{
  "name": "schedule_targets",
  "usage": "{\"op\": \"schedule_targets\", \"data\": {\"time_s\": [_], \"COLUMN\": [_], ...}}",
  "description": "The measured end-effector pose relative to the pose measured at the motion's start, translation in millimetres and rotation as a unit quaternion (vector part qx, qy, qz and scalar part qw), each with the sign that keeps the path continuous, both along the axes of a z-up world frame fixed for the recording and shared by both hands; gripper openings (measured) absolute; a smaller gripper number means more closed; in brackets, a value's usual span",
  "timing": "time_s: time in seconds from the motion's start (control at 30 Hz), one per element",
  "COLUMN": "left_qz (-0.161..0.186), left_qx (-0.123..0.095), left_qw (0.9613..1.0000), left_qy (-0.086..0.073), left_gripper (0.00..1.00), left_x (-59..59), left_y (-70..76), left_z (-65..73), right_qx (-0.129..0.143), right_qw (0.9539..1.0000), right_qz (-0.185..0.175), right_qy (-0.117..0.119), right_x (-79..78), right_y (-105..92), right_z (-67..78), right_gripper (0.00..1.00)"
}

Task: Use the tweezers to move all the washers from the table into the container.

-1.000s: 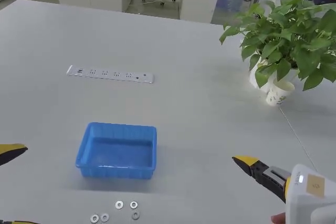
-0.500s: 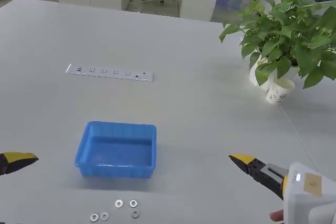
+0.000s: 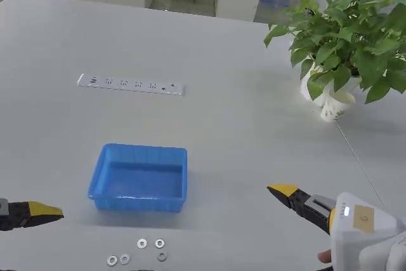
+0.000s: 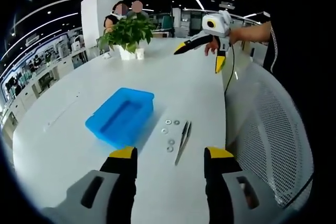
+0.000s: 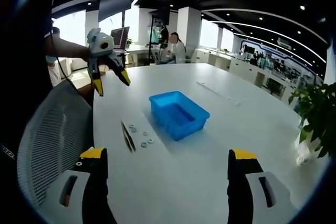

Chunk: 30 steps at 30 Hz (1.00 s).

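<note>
Left gripper (image 4: 170,153) and right gripper (image 5: 168,154) both hang released and empty, so I judge nothing done: tweezers (image 4: 182,142) lie untouched on the tabletop (image 3: 241,125) beside the washers (image 3: 142,243), container (image 3: 136,202) empty.

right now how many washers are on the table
5 washers, all on the table near the blue container: two nearest it, one a little further from it, two further left. None looks hidden.
</note>
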<state>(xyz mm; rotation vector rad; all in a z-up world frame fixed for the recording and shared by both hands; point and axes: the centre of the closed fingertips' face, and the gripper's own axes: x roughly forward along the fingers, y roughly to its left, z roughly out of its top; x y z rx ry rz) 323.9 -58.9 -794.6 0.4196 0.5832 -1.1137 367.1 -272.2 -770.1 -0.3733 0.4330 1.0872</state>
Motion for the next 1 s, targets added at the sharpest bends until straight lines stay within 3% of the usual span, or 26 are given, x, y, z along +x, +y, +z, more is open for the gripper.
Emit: {"op": "schedule_targets", "data": {"time_s": [0.1, 0.3, 0.53, 0.7, 1.0], "left_qz": [-0.018, -0.05, -0.072, -0.091, -0.116], "left_qx": [0.033, 0.063, 0.085, 0.098, 0.12], "left_qw": [0.9993, 0.9967, 0.9937, 0.9907, 0.9854], "left_qy": [0.001, 0.007, 0.01, 0.022, 0.031], "left_gripper": [0.53, 0.43, 0.36, 0.32, 0.26], "left_x": [-1.3, -4.8, -1.2, -3.3, -3.9], "left_y": [2.3, -2.9, -7.6, -10.6, -12.6], "left_z": [-11.4, -23.4, -35.8, -46.4, -61.6], "right_qx": [-0.006, -0.019, -0.029, -0.032, -0.046], "right_qw": [0.9999, 0.9992, 0.998, 0.997, 0.9933], "right_qz": [0.009, 0.034, 0.056, 0.07, 0.105], "right_qy": [0.0, 0.002, 0.005, 0.014, 0.017], "right_x": [-1.1, -3.4, -5.3, -8.0, -13.3], "right_y": [2.1, 8.5, 15.0, 21.5, 32.1], "right_z": [-2.3, -6.7, -11.3, -15.1, -24.3], "right_gripper": [0.95, 0.92, 0.91, 0.9, 0.8]}}
